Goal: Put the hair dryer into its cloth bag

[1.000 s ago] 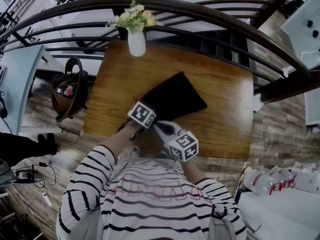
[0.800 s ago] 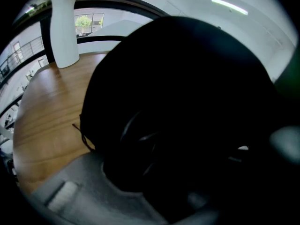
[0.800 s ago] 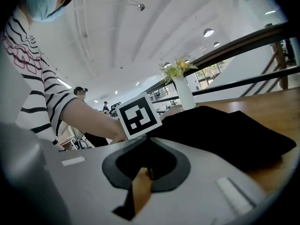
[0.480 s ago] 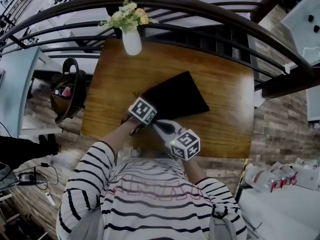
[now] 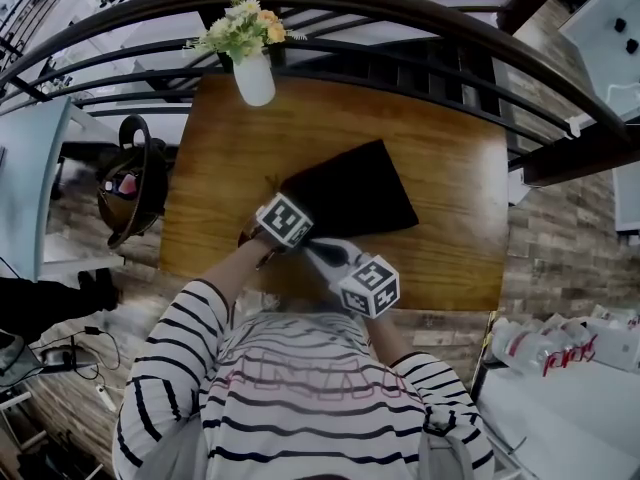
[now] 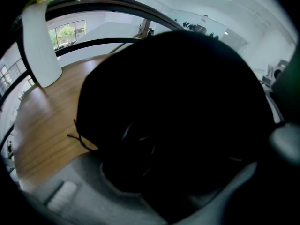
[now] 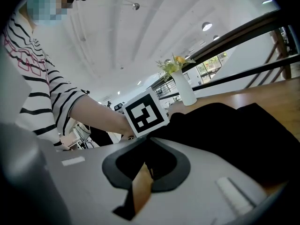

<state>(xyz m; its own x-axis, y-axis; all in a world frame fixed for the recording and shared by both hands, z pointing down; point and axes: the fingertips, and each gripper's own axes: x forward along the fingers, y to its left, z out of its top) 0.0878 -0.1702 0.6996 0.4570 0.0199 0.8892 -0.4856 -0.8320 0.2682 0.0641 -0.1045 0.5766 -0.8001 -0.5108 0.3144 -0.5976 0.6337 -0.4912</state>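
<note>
wooden table beside a dark curved railing, with a white vase of flowers at its far edge, as a person in a striped top works two hand-held grippers.

left gripper has its grey jaws spread around a bulky fold of the black cloth bag, which fills almost all of that gripper's view; it appears clamped on the fabric. right gripper has its tips brought together at what looks like the bag's hem, with black cloth and a strip of wood showing through the oval gap behind the pads. both tools sit at the end of the bag farthest from the vase, the left one nearer the vase than the right, the two close together.

over the last second little has changed: the bag lies in the same spot, midway between the vase and the person, and both grippers have stayed at its mouth, the right one edging only slightly towards the vase. that stillness suggests the opening is being held or adjusted rather than anything being carried in.

hair dryer is not visible in any view. faint glossy lines inside the dark bulge at the left jaws may be part of it, already inside the bag, but this cannot be confirmed. if so, closing the mouth would be what remains.
</note>
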